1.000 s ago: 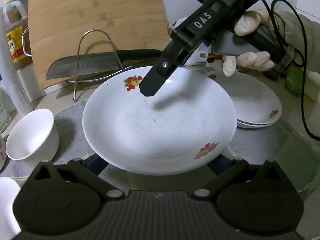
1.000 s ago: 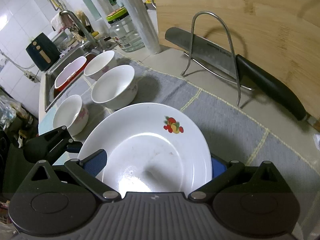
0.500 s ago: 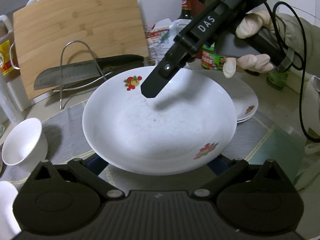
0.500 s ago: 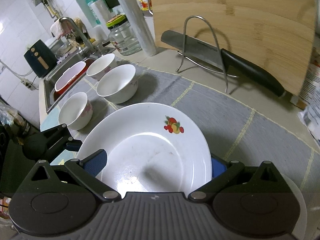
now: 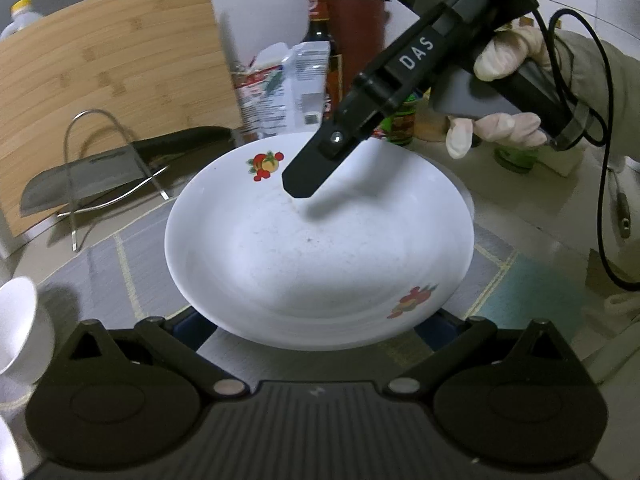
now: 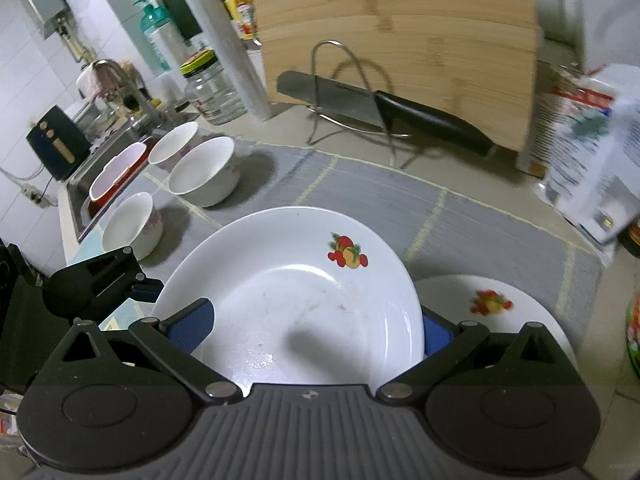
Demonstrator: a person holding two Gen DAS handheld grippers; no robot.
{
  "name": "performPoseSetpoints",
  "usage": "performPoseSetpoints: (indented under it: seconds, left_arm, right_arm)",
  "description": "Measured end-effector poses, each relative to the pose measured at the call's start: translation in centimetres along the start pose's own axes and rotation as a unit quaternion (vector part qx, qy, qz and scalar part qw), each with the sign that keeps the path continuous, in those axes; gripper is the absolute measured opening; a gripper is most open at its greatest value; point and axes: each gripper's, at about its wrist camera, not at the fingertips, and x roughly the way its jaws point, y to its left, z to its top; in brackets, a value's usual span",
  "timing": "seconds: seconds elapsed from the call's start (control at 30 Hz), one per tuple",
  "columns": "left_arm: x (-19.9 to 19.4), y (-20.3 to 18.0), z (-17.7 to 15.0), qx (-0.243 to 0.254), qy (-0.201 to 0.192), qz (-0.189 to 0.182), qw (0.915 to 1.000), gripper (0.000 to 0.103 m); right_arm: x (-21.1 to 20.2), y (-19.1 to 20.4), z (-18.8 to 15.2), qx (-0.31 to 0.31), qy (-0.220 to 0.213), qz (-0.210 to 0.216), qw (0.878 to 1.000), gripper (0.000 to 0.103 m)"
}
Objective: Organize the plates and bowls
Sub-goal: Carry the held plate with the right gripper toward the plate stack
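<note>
Holding: white plate [image 5: 320, 248] clamped at opposite rims by both jaws.
Below right: stacked plates [image 6: 520, 308] on surface.

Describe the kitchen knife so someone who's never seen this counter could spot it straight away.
Find the big bamboo cutting board leaning against the back wall. In front of it stands a wire rack, and the knife rests across it. It is the only black-handled, broad steel blade there.

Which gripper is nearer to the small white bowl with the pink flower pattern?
Left. The left gripper holds the white fruit-print plate on the side beside the small white bowl; the right gripper holds the opposite side, the plate lying between.
</note>
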Motion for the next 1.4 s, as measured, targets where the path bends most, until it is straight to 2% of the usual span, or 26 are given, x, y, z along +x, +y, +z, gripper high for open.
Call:
performPoseSetpoints:
  seconds: [0.7,1.4]
  left_arm:
    - [3.4,-2.8,2.8,0.050,0.007,-0.057,0.9971,0.102]
    - [5.4,-2.5,3.7,0.065,0.039,-0.083,0.9937,0.102]
  right_arm:
    - [-3.8,-4.4,-3.7,0.058,-0.021,-0.042,0.997,0.103]
    - [-2.6,-6.5,-4.6,0.085,-0.006,-0.059,0.995,0.103]
